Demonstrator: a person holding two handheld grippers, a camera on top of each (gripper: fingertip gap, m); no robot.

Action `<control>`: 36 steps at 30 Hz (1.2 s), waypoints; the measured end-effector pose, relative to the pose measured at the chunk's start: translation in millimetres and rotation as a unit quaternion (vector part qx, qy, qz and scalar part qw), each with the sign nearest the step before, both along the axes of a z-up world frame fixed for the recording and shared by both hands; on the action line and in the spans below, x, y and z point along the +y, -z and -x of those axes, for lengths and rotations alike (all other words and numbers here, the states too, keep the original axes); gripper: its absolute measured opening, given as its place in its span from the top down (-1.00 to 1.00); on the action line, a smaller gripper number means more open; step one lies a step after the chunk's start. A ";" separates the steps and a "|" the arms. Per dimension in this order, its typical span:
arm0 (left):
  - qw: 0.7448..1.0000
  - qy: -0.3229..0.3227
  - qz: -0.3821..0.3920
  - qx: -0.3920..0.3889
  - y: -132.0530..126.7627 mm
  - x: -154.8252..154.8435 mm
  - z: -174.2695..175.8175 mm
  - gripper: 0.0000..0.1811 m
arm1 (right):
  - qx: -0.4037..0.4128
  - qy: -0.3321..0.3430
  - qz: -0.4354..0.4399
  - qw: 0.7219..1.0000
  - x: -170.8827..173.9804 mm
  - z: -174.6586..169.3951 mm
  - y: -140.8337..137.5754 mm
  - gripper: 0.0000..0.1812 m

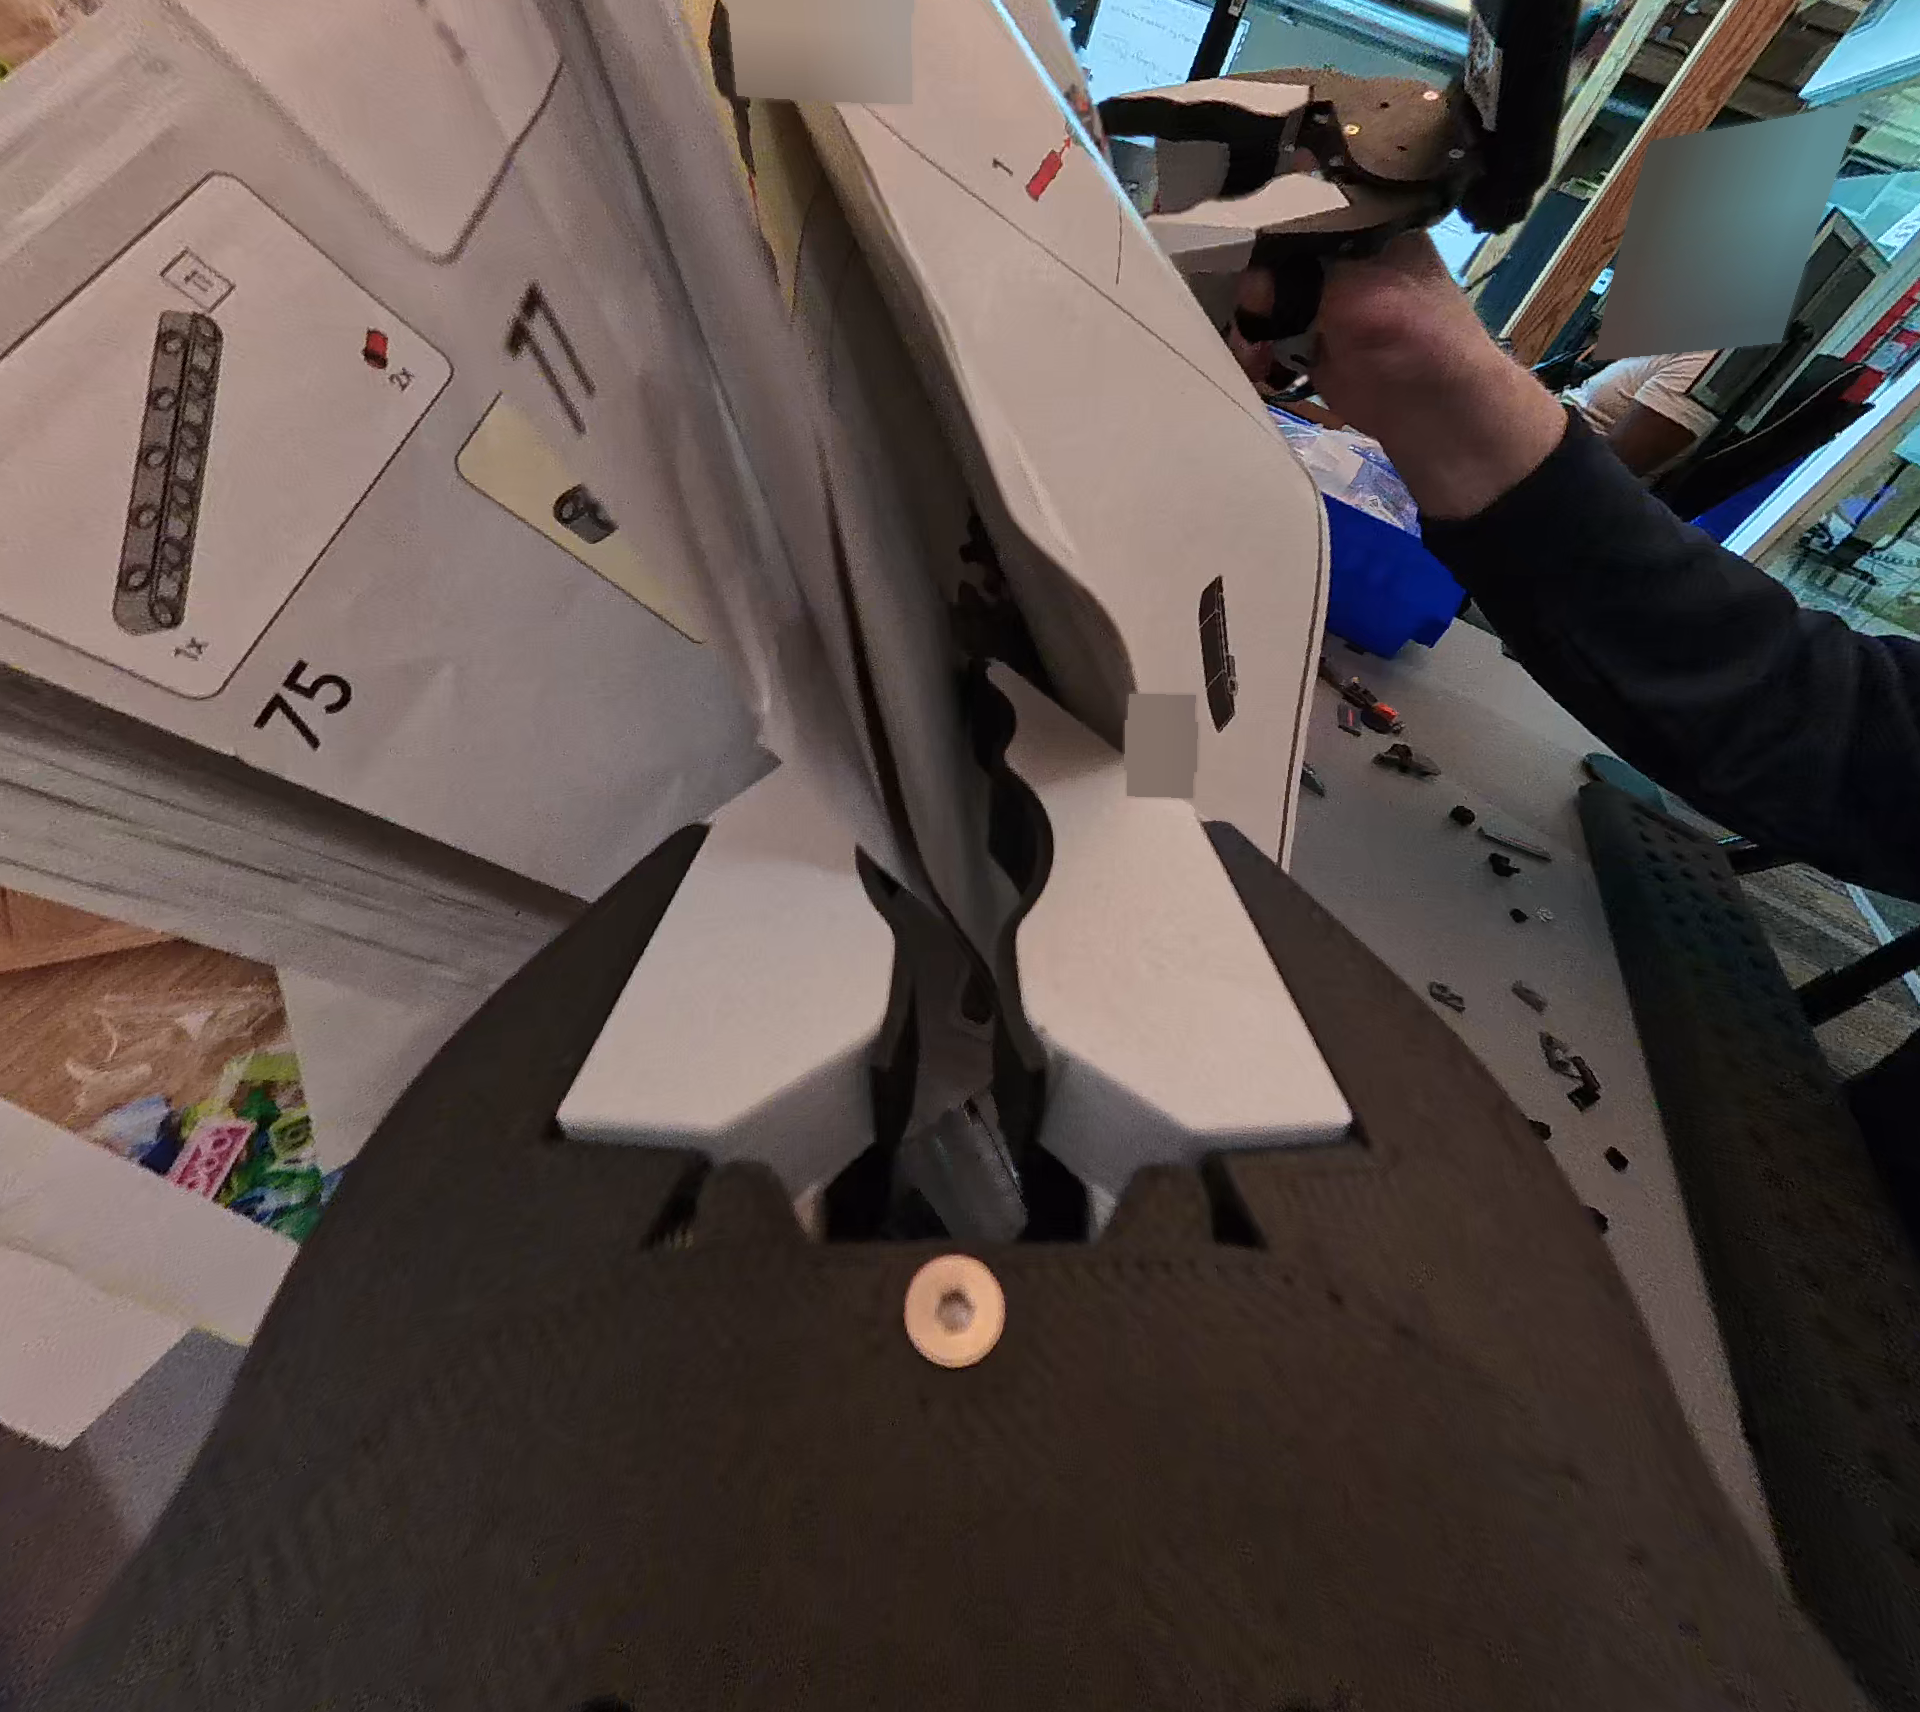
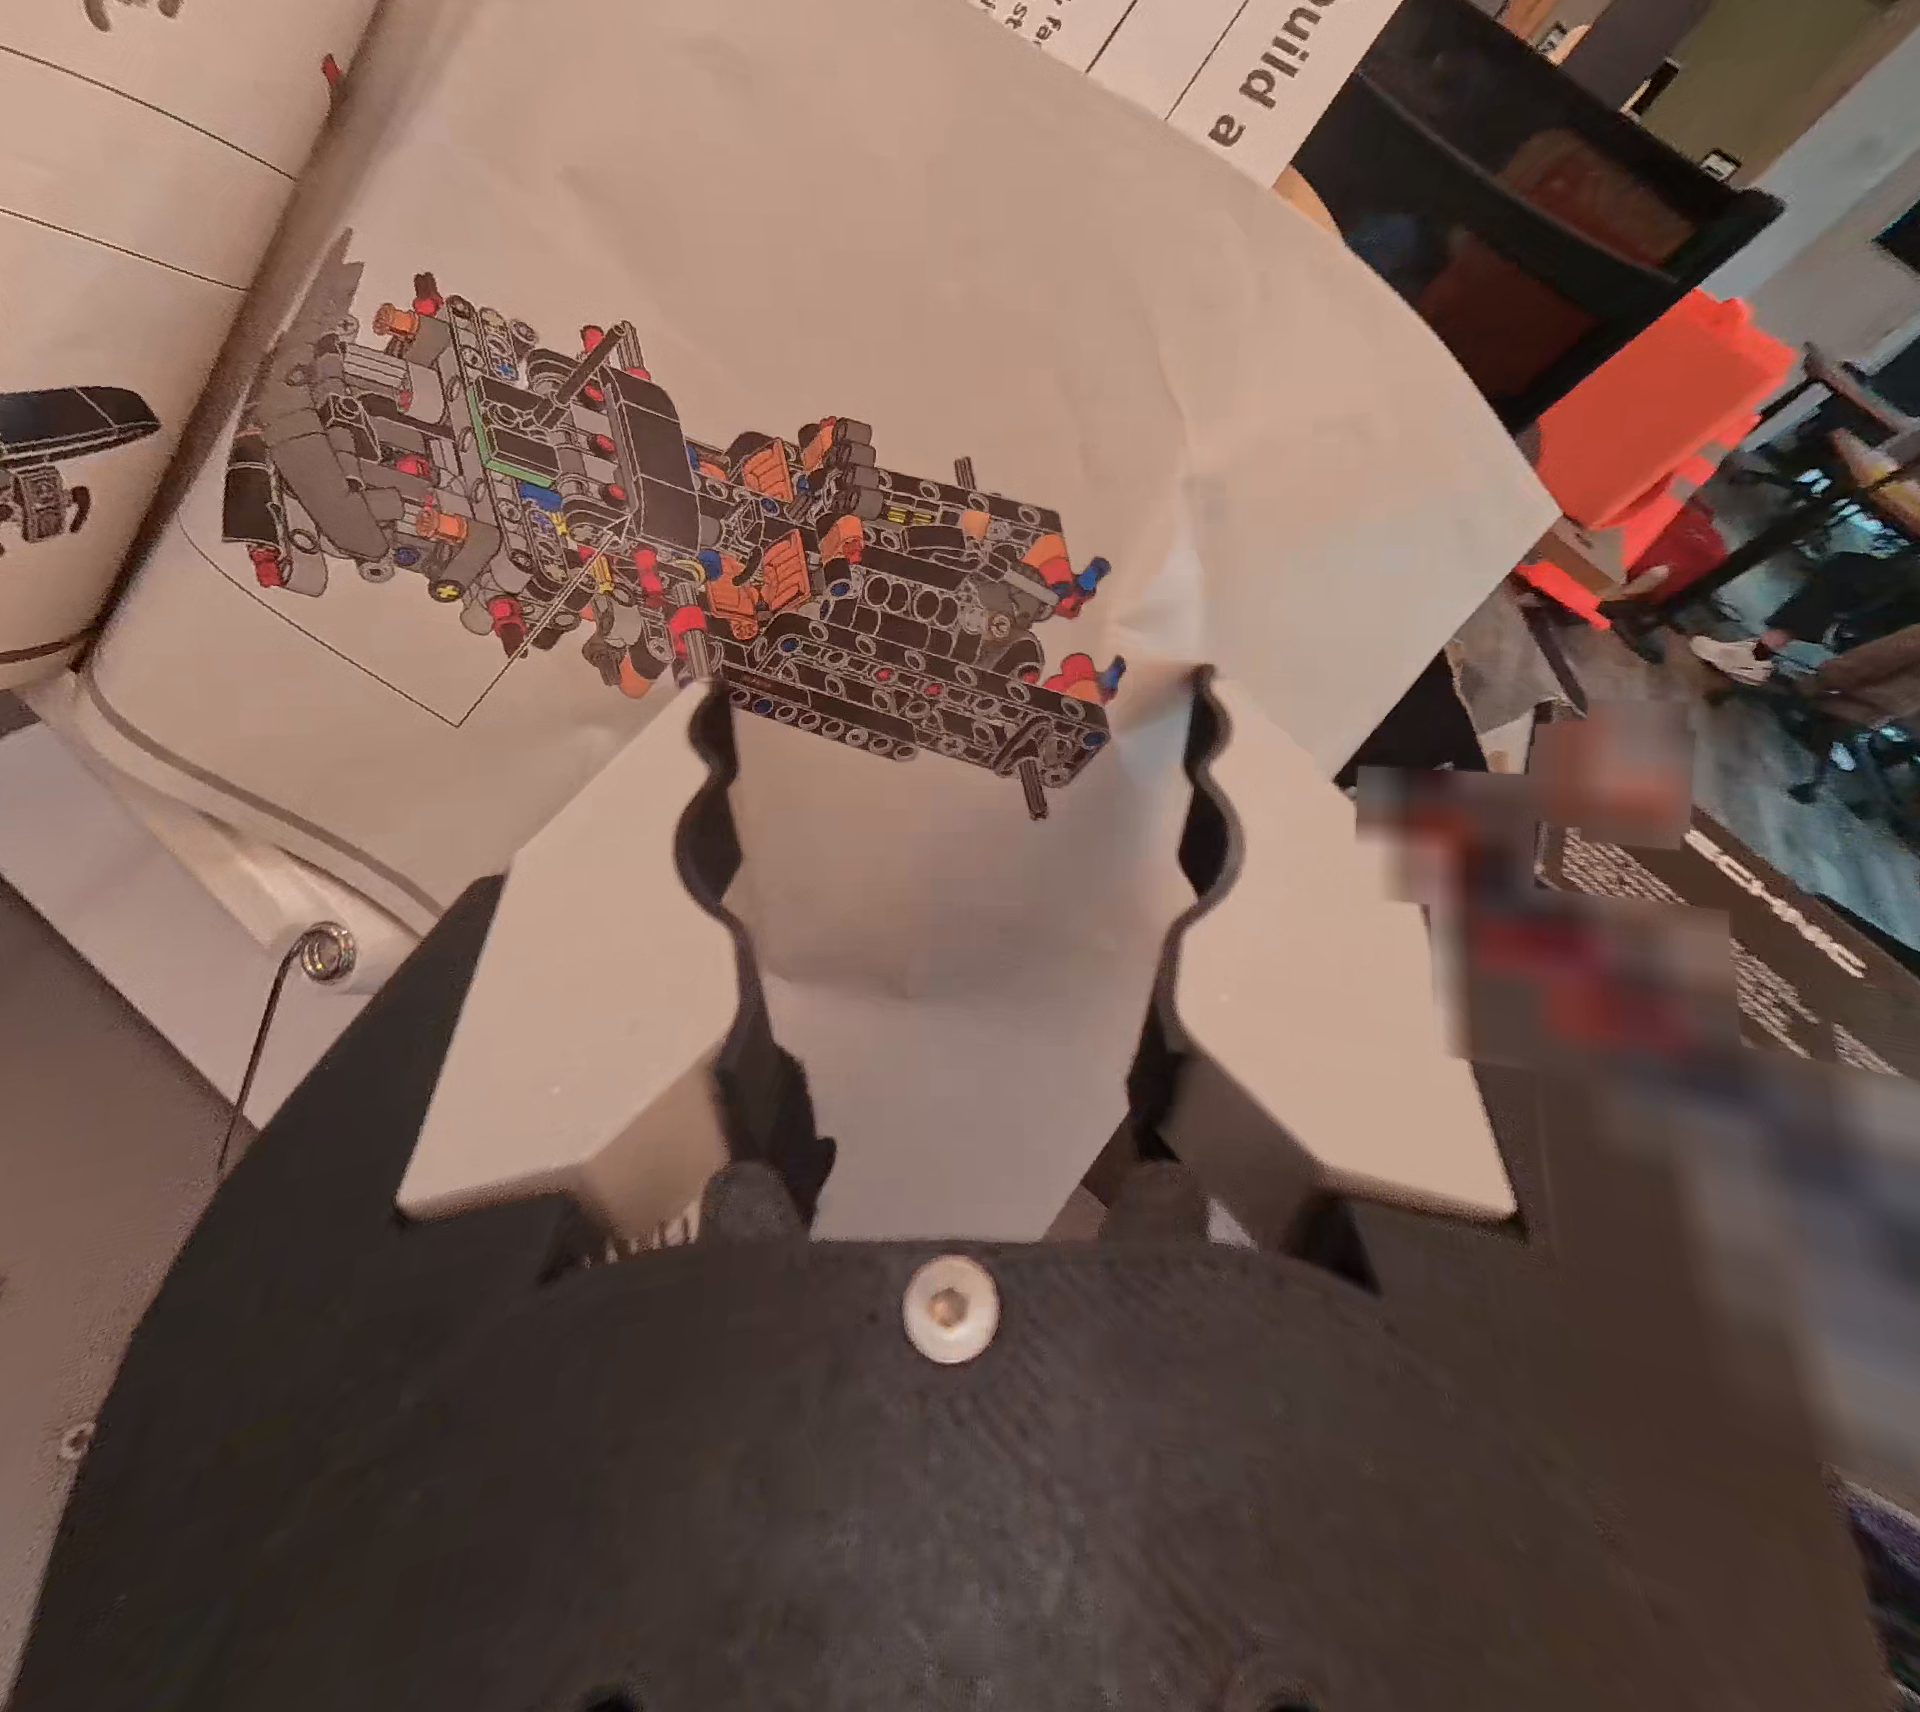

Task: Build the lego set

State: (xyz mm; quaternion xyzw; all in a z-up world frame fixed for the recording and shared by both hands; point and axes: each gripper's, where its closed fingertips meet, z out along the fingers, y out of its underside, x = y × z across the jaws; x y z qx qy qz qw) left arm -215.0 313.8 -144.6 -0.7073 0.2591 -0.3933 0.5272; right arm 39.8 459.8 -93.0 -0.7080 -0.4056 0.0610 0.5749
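Left tool [image 1: 951, 815] pinches booklet pages [image 1: 1039, 374]; right tool [image 2: 961, 706] gapes over printed diagram [image 2: 665, 519].

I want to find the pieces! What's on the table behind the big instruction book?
Right of the instruction book, small dark pieces dot the table, with a blue bin behind it. Anything directly behind the pages is hidden.

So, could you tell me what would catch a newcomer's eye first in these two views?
Probably the instruction booklet, which fills both views: the left gripper is shut on a bunch of its pages, standing them up on edge. In the right wrist view, a colourful drawing of the half-built model sprawls across the page ahead of the open right gripper. Small dark lego pieces dot the table to the right.
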 end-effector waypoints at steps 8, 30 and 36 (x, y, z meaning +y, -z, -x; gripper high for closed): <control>1.000 0.001 0.002 -0.002 -0.4 0.0 1.1 0.99 | -0.026 -0.086 0.042 0.995 -29.3 23.5 7.7 1.00; 0.982 0.140 -0.023 -0.122 -34.5 -36.3 -1.6 -0.01 | 0.102 -0.422 0.104 0.895 -204.1 243.4 -15.2 0.16; 0.975 0.153 -0.010 -0.161 -36.0 -35.9 2.4 -0.13 | 0.024 -0.440 0.047 0.897 -231.8 265.4 16.7 0.08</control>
